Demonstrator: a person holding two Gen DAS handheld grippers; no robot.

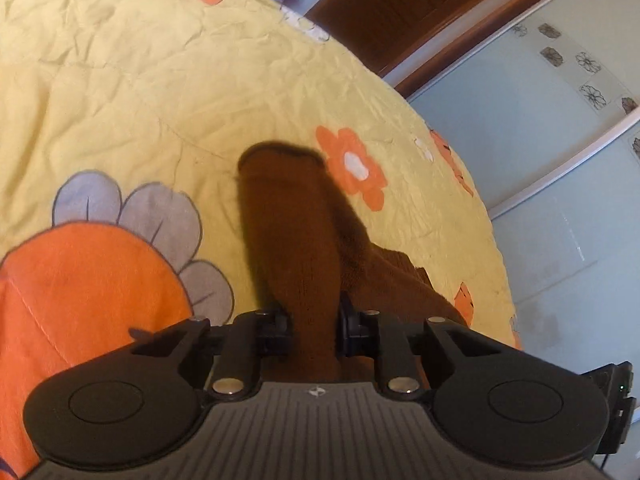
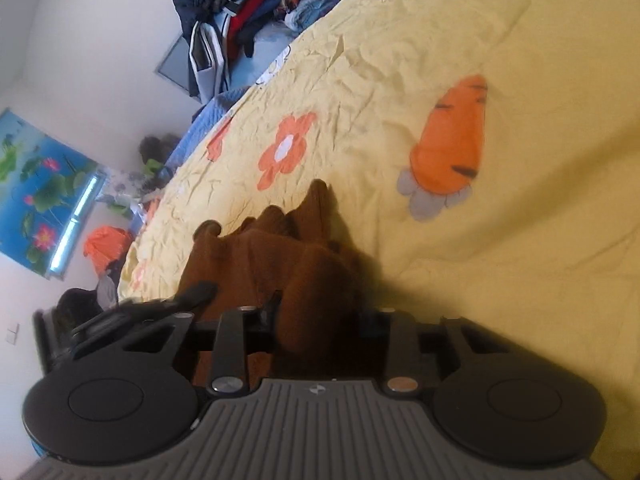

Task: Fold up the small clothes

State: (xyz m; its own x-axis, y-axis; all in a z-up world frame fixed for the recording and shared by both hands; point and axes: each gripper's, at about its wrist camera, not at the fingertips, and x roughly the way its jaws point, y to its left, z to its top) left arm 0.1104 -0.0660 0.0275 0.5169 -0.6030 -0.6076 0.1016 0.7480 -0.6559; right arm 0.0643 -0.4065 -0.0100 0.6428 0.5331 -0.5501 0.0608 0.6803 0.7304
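Observation:
A brown knitted sock point(image 1: 288, 232) stretches away from my left gripper point(image 1: 314, 314) across the yellow flowered bedspread point(image 1: 140, 80), its cuff at the far end. The left gripper's jaws are shut on the near end of the sock. More brown fabric point(image 1: 384, 276) lies to its right. In the right wrist view the brown fabric point(image 2: 280, 248) is bunched into folds, and my right gripper point(image 2: 320, 314) has its jaws closed on the bunch. A black finger of the left gripper point(image 2: 198, 292) shows blurred at the left of that bunch.
A heap of dark clothes point(image 2: 248, 12) sits past the far end of the bed. The bed's edge runs close on the left of the right wrist view, with an orange bag point(image 2: 108, 246) beyond. A wooden door point(image 1: 400, 0) and a pale wardrobe point(image 1: 540, 140) stand past the other edge.

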